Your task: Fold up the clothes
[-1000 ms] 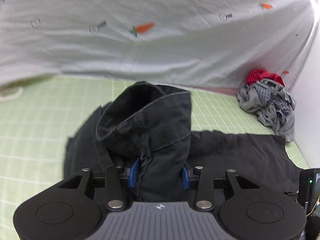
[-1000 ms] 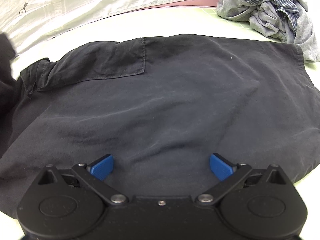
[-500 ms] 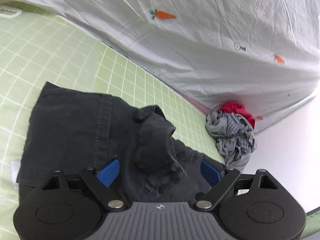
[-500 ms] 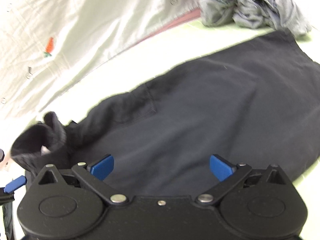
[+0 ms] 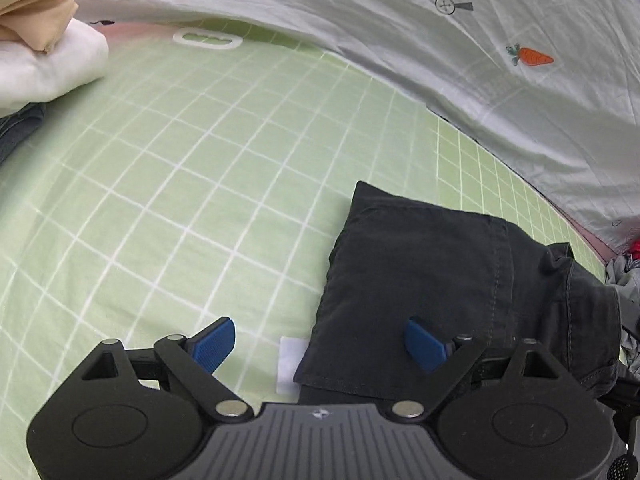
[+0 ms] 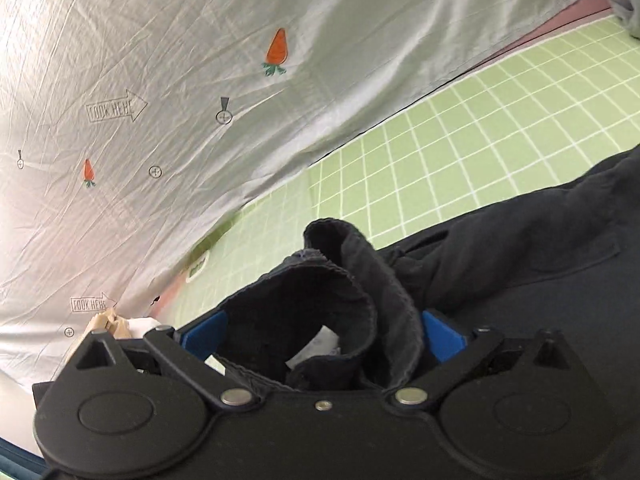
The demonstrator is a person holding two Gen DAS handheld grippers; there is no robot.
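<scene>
A black garment (image 5: 440,272) lies on the green checked sheet (image 5: 200,184), its near-left corner folded flat. My left gripper (image 5: 320,344) is open and empty, just above that corner's edge, with its right finger over the cloth. In the right wrist view a rolled fold of the same black garment (image 6: 340,300) stands between the blue pads of my right gripper (image 6: 324,336). The jaws are wide apart around it; whether the pads press on it is hidden.
A white sheet with carrot prints (image 5: 440,40) hangs along the back. Folded white and beige clothes (image 5: 44,52) lie at the far left. A grey and red heap of clothes (image 5: 628,264) sits at the far right.
My left gripper let go of the raised black fold and drew back to the left. My right gripper moved left to the garment's raised fold, which now sits between its fingers.
</scene>
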